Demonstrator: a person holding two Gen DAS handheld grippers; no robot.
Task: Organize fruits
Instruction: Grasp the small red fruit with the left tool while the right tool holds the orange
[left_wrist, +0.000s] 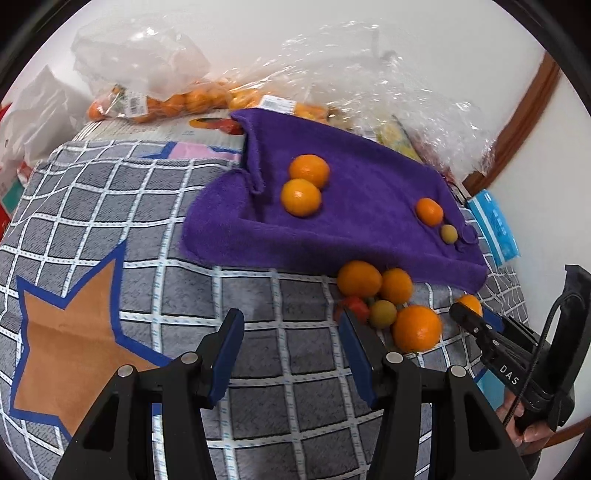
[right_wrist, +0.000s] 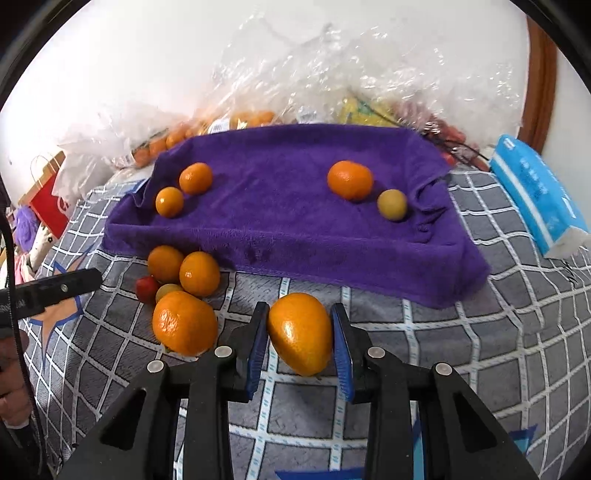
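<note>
My right gripper is clamped on an orange, both blue pads pressed to its sides, just in front of the purple towel. My left gripper hangs with its jaws apart and nothing between them, over the checked blanket. A small pile of oranges, a yellow-green fruit and something red sits at the towel's near edge. Four more fruits lie in two pairs on the towel.

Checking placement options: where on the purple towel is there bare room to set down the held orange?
The towel is bare in its middle, between the two oranges at left and the orange with the small yellow fruit at right. The front strip is also free. The pile off its front-left edge is crowded.
</note>
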